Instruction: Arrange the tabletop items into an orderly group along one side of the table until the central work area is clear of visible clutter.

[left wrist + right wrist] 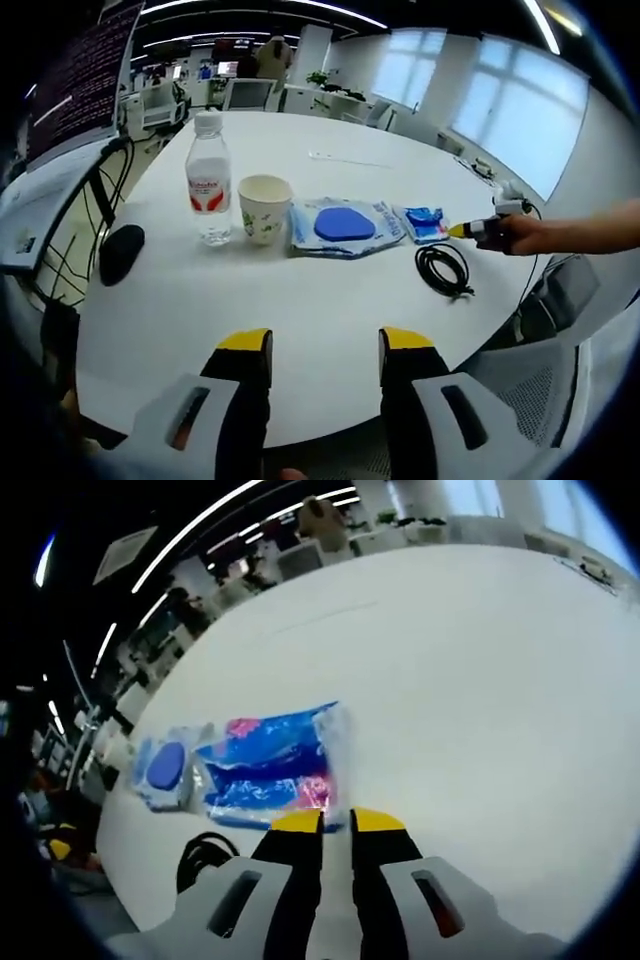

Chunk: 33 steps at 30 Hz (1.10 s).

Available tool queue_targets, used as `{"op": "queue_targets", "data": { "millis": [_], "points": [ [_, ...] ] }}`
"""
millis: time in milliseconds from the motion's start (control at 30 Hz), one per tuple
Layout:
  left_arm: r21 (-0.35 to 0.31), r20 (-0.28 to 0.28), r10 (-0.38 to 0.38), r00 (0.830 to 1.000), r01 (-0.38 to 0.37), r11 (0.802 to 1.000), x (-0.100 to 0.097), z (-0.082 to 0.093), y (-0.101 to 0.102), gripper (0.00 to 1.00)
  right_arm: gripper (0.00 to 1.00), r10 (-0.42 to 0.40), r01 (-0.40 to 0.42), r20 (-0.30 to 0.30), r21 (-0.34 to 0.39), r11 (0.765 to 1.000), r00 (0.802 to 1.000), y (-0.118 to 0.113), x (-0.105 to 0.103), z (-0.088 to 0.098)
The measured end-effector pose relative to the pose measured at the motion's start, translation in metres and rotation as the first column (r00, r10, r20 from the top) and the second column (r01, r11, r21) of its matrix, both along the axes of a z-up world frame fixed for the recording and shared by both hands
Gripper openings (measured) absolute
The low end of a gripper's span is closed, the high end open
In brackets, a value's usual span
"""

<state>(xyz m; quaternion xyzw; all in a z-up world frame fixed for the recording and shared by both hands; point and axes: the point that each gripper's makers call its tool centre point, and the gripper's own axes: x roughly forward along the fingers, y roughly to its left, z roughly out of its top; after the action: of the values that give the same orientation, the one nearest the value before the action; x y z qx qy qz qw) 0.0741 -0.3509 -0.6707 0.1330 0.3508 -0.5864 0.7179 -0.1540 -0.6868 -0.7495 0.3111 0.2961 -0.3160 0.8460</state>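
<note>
Crinkly blue plastic packet at nearly closed right tongs.

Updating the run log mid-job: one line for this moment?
left tongs open, empty | right tongs shut on blue packet edge | bottle, cup, pouch in row | cable beside packet

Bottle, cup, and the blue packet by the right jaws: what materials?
Bottle: clear plastic, glossy; see-through body, white cap, red-and-white label.
Cup: likely paper, matte off-white with a faint green print and a rolled rim.
Blue packet: thin plastic film, shiny and crinkled, printed blue and pink; the right gripper appears shut on its edge.
</note>
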Motion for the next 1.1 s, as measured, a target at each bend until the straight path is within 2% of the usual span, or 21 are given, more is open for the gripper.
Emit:
{"op": "queue_targets", "data": {
  "millis": [167,233,267,333,367,533,667,767,900,933,1033,1100],
  "points": [
    [-0.008,0.006,0.001,1.0,-0.001,1.0,0.0,0.002,-0.002,0.42,0.09,0.046,-0.046,0.001,-0.014,0.999,0.999,0.014,0.0,0.002],
    [-0.007,0.011,-0.003,1.0,0.003,1.0,0.0,0.003,-0.002,0.42,0.12,0.083,-0.083,0.04,-0.001,0.997,0.996,0.024,0.008,0.006],
    [-0.005,0.016,-0.004,1.0,0.004,1.0,0.0,0.003,-0.002,0.43,0.13,0.124,-0.123,0.045,-0.019,0.992,0.991,0.029,0.011,0.01],
    [-0.002,0.017,-0.007,1.0,0.007,1.0,0.001,0.002,-0.001,0.44,0.15,0.144,-0.144,0.048,-0.017,0.989,0.988,0.037,0.014,0.013],
    [-0.001,0.015,-0.005,1.0,0.005,1.0,0.0,0.002,0.0,0.44,0.16,0.189,-0.189,0.07,-0.008,0.982,0.979,0.047,0.019,0.015],
    [0.001,0.014,-0.002,1.0,0.002,1.0,-0.003,0.004,0.003,0.45,0.22,0.245,-0.246,0.083,0.003,0.969,0.966,0.067,0.025,0.015],
    [0.004,0.017,-0.004,1.0,0.004,1.0,-0.005,0.005,0.005,0.45,0.23,0.3,-0.301,0.075,-0.003,0.954,0.951,0.079,0.03,0.012],
    [0.004,0.019,0.0,1.0,0.0,1.0,-0.006,0.007,0.005,0.45,0.23,0.319,-0.319,0.044,-0.007,0.948,0.947,0.082,0.03,0.005],
    [0.015,0.051,-0.005,0.999,0.004,1.0,-0.006,0.011,0.006,0.45,0.21,0.308,-0.308,0.028,-0.011,0.951,0.951,0.082,0.028,0.003],
    [0.014,0.056,-0.007,0.998,0.007,1.0,-0.007,0.013,0.006,0.44,0.19,0.296,-0.296,0.003,-0.049,0.954,0.955,0.078,0.025,0.003],
    [0.004,0.053,0.0,0.999,0.0,1.0,-0.007,0.015,0.005,0.45,0.17,0.281,-0.281,0.027,-0.02,0.96,0.959,0.085,0.025,0.001],
    [0.0,0.054,0.002,0.999,-0.002,1.0,-0.008,0.016,0.005,0.45,0.17,0.282,-0.281,0.02,-0.02,0.959,0.959,0.087,0.025,-0.002]
  ]
}}
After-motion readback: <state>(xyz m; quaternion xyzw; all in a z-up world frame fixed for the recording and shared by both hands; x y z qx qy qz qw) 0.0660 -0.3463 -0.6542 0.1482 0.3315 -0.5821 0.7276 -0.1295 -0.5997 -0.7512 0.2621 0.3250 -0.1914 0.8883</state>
